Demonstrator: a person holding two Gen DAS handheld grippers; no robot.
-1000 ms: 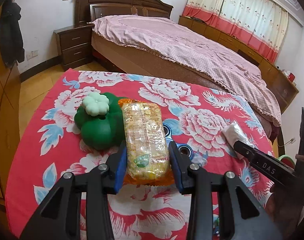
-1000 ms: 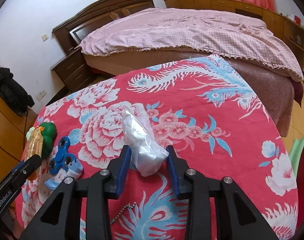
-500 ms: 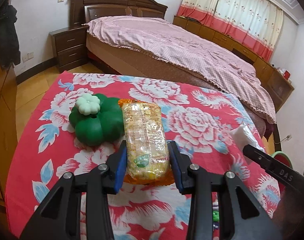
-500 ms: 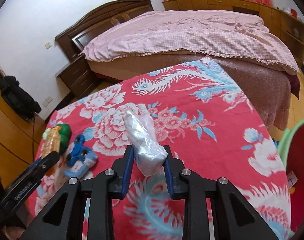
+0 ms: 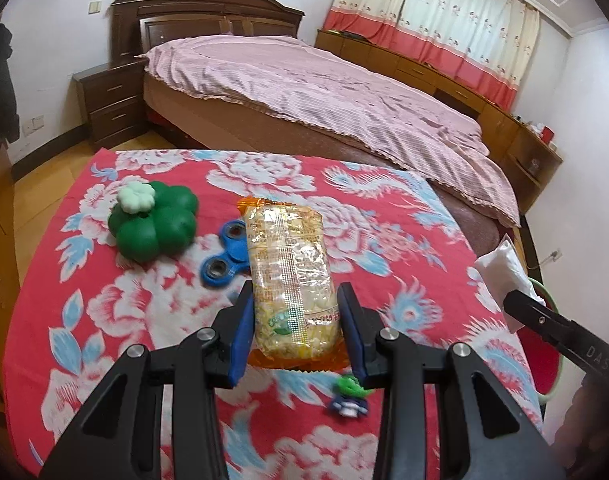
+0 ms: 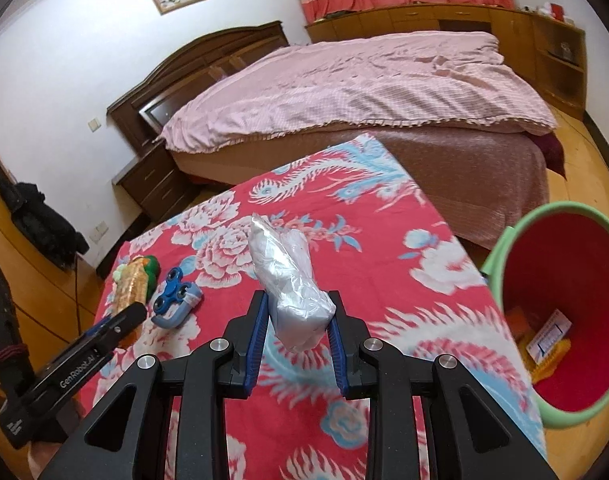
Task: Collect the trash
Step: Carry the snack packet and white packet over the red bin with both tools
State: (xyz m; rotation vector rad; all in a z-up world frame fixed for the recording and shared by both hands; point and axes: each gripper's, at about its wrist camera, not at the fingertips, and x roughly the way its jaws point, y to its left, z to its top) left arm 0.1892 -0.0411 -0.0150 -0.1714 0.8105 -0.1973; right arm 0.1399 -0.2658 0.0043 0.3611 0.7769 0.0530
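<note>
One yellow clear-plastic snack packet [image 5: 290, 276], one white crumpled plastic bag [image 6: 290, 280], one green clover-shaped toy [image 5: 154, 222], one blue fidget spinner [image 5: 226, 252], one red bin [image 6: 560, 312].

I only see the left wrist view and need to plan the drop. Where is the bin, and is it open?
Observer: The bin sits just off the right side of the table, open-topped and red inside.
Operator: Anything in it?
Observer: Yes, some wrappers lie at its bottom.
Operator: Is the right gripper loaded?
Observer: Yes, the right gripper is shut on a white bag.
</note>
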